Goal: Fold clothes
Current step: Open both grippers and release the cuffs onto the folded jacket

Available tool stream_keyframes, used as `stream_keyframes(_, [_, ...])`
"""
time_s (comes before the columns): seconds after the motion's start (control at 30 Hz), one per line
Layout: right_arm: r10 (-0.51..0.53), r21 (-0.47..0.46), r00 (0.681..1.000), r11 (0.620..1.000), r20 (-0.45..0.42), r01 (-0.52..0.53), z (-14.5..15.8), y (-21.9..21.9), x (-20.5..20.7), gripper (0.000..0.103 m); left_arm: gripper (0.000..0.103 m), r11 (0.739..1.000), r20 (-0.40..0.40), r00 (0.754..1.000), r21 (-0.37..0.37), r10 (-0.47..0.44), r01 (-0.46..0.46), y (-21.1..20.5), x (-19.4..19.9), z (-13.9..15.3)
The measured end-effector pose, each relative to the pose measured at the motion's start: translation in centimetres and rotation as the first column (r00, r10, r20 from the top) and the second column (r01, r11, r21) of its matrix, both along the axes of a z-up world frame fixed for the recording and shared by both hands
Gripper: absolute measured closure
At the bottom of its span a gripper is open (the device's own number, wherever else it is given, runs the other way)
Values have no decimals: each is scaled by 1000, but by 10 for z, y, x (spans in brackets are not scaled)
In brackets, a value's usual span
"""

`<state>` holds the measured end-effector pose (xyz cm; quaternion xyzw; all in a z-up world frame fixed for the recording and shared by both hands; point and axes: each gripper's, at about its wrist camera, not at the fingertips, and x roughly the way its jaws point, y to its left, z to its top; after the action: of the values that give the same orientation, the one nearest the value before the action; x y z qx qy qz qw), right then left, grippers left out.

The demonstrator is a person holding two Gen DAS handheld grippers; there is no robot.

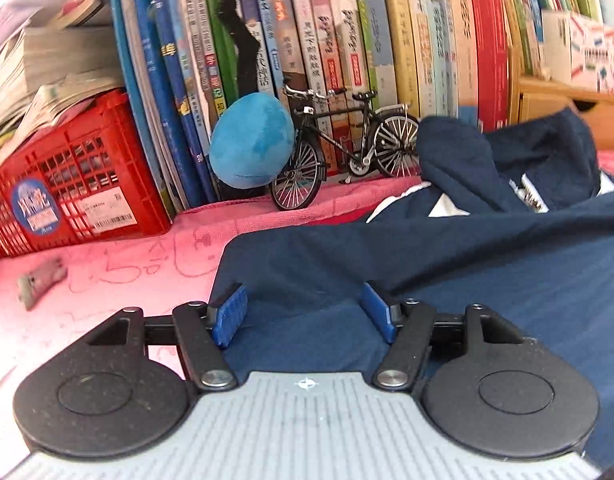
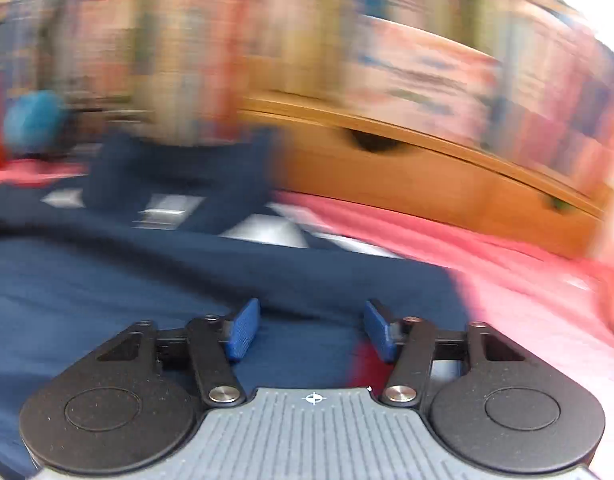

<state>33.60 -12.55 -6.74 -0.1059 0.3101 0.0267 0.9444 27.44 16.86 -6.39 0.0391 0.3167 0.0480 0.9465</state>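
Note:
A navy blue garment (image 1: 447,264) with white patches lies spread over a pink cloth (image 1: 119,276). Its far part is bunched up near the books. My left gripper (image 1: 303,304) hovers over the garment's left edge, its blue pads (image 1: 231,312) standing apart with nothing pinched between them. The right wrist view is heavily blurred. There the same navy garment (image 2: 147,280) fills the left and middle, and my right gripper (image 2: 313,322) is open above its right edge, where the pink cloth (image 2: 527,300) begins.
A row of upright books (image 1: 347,40) lines the back. In front of it stand a red crate (image 1: 75,184), a blue plush ball (image 1: 251,144) and a model bicycle (image 1: 339,144). A small grey object (image 1: 41,284) lies at left. A wooden drawer unit (image 2: 427,176) sits behind at right.

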Motion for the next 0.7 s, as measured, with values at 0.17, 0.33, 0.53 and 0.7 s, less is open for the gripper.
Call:
stream_keyframes(0.17, [8, 248, 999, 969, 47, -19, 28, -82, -14, 21, 41, 972, 98, 990, -222, 98, -75, 54, -11, 19])
stream_keyframes(0.33, [-47, 326, 995, 943, -93, 75, 10, -121, 21, 21, 33, 928, -42, 984, -328, 171, -176, 91, 17, 9])
stream_keyframes(0.53, [87, 373, 990, 927, -112, -39, -4, -113, 31, 36, 45, 961, -97, 991, -255, 89, -111, 77, 37, -3])
stream_keyframes(0.7, [98, 297, 988, 953, -116, -60, 3, -94, 43, 91, 101, 973, -60, 993, -198, 105, -115, 66, 39, 6])
